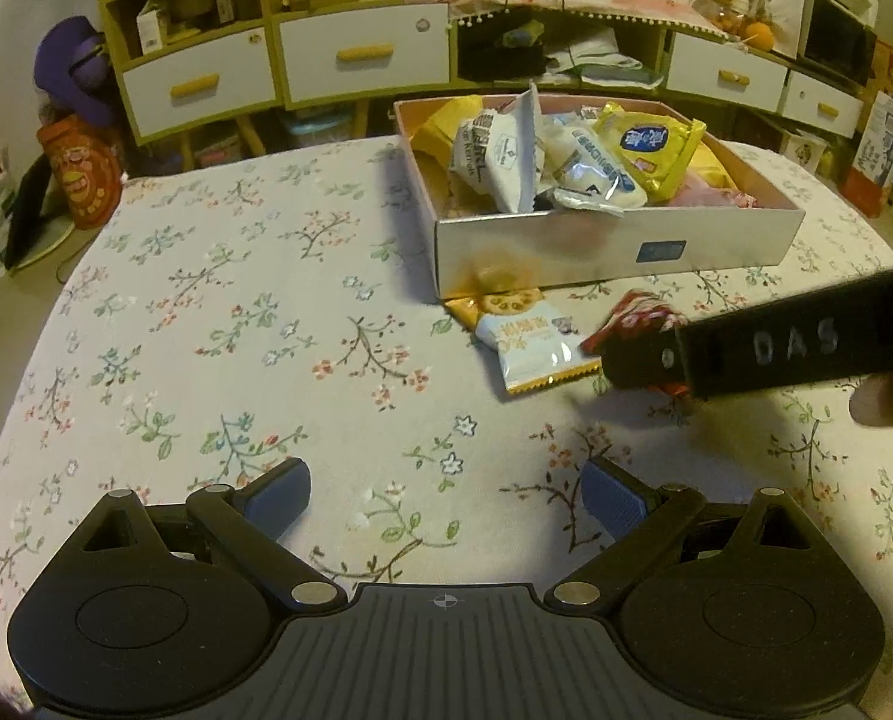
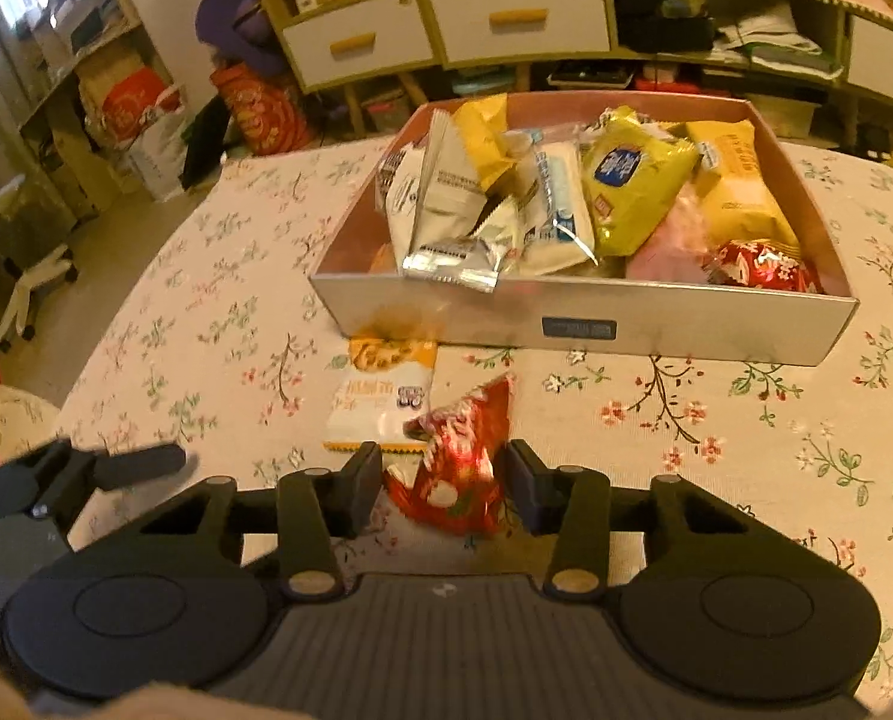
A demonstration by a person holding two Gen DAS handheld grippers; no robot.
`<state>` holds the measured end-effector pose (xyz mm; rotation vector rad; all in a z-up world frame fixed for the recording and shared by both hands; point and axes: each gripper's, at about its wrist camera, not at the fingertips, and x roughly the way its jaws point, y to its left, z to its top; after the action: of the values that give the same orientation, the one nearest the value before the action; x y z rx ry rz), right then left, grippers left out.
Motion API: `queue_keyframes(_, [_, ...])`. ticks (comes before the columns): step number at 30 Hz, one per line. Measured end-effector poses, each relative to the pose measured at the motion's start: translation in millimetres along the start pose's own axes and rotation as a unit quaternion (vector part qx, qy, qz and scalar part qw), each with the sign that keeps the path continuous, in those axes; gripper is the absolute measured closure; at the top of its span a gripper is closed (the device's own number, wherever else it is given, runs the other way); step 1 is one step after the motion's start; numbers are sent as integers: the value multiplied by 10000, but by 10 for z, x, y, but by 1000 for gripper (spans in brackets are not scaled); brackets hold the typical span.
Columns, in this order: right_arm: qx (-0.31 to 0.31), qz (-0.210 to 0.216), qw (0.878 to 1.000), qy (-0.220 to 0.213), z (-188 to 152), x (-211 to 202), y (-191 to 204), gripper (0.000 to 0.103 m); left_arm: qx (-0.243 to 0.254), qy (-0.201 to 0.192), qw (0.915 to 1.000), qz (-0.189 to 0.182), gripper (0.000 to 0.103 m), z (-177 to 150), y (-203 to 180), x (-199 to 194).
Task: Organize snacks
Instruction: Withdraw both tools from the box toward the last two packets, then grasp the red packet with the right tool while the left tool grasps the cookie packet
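While my right gripper (image 2: 443,489) is straddling the red foil snack packet (image 2: 455,468) on the floral tablecloth (image 2: 716,450), its jaws are standing just beside the crinkled wrapper; I cannot tell whether the pads are pressing yet. My left gripper (image 1: 446,495) is hovering wide open and empty over bare cloth. A cookie packet (image 2: 383,399) is lying against the red one, in front of the snack box (image 2: 656,330), which is already piled high. Risk: slick foil is likely to slip from a shallow pinch, and the neighbouring cookie packet is liable to drag along if the jaws are catching its edge.
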<state>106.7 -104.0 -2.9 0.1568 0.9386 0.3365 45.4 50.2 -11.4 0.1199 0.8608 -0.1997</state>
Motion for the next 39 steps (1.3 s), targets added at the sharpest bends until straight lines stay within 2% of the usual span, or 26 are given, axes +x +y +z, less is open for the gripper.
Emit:
queue_keyframes(6, [-95, -33, 9998, -157, 17, -97, -69, 71, -29, -61, 10000, 4, 5, 48, -48, 40])
queue_keyframes(7, [-75, -47, 9998, -194, 26, -114, -93, 84, -40, -78, 10000, -12, 6, 58, -59, 46])
queue_keyframes(15, [117, -92, 9989, -451, 57, -222, -305, 93, -247, -221, 9994, -26, 9, 211, -214, 150])
queue_keyframes(22, [232, -294, 9988, -306, 27, -175, -477, 92, -360, -270, 9989, 112, 20, 322, -371, 257])
queue_keyframes(23, [256, -283, 9989, -284, 23, -177, -504, 92, -391, -281, 9988, 129, 21, 337, -384, 272])
queue_keyframes(26, [342, -258, 9988, -253, 6, -190, -565, 82, -484, -294, 9983, 150, 36, 366, -413, 319])
queue_keyframes(28, [383, -219, 9987, -250, 0, -206, -589, 77, -549, -264, 9980, 177, 53, 378, -427, 352])
queue_keyframes(29, [401, -190, 9987, -250, -1, -215, -595, 77, -598, -241, 9977, 220, 56, 382, -429, 363])
queue_keyframes(36, [423, 43, 9985, -351, 2, -256, -595, 56, -668, -177, 9974, 197, 57, 408, -399, 328])
queue_keyframes(39, [393, 70, 9986, -350, 11, -243, -564, 53, -701, -110, 9973, 182, 57, 405, -353, 303])
